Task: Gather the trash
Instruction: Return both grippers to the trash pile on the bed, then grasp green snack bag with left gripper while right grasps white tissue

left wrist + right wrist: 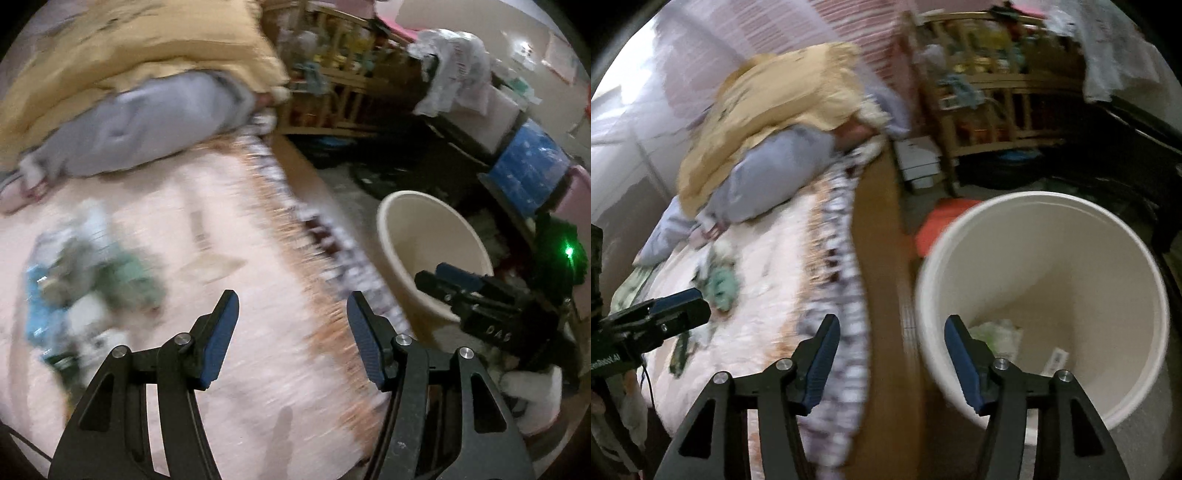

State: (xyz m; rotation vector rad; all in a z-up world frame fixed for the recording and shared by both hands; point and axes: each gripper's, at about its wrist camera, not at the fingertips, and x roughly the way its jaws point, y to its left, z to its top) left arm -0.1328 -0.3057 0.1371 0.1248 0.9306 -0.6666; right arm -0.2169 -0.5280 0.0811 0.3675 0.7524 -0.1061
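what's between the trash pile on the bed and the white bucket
Pink bedspread, its patterned border and the wooden bed edge separate the trash pile from the bucket; right wrist view.

The right gripper [890, 354], jaws apart and empty, hangs between bed [768, 280] and white bucket [1108, 236] holding scraps [1001, 334].

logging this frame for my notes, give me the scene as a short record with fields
setting: bed with pink patterned cover, floor beside it
bin: cream bucket on the floor by the bed edge
bin contents: crumpled pale wrapper and a small paper slip
trash left: blurred blue, green and white litter pile on the cover
left claw: open, empty, over the bed
right claw: open, empty, at the bucket rim
image quality: motion blur in both views
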